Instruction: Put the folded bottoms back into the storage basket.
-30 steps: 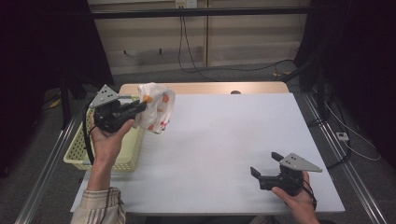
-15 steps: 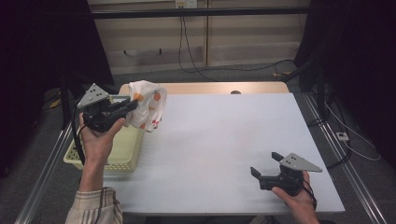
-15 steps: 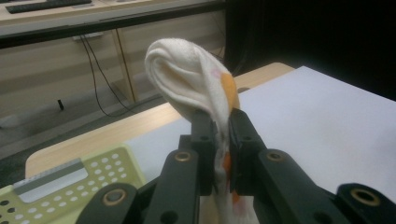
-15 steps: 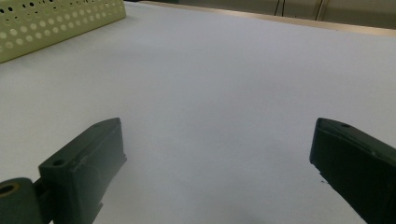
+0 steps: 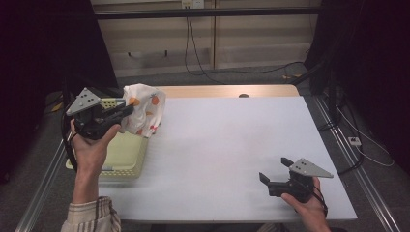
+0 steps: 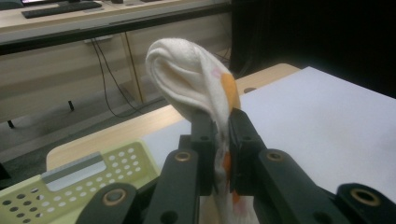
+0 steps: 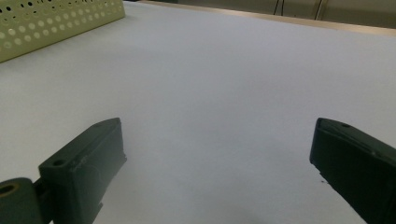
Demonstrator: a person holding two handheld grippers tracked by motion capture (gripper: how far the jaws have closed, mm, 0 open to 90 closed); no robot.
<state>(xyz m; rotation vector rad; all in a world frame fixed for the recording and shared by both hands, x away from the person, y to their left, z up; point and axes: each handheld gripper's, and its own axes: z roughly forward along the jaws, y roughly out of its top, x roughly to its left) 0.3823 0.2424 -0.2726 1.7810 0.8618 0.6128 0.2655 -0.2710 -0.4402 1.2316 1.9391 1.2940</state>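
- Left gripper (image 5: 126, 110) clamped on white cloth with orange spots (image 5: 144, 110), held aloft over the table's left edge beside the yellow perforated basket (image 5: 126, 157)
- Judged light, soft and limp; bound to droop and swing. Grip sits on a gathered fold; best kept there, or taken at a hem for spreading
- Right gripper (image 5: 273, 170) resting low near the front right corner, jaws apart, nothing between
- White table (image 5: 232, 145) bare across the middle: ample room to lay the cloth; basket rim a likely snag
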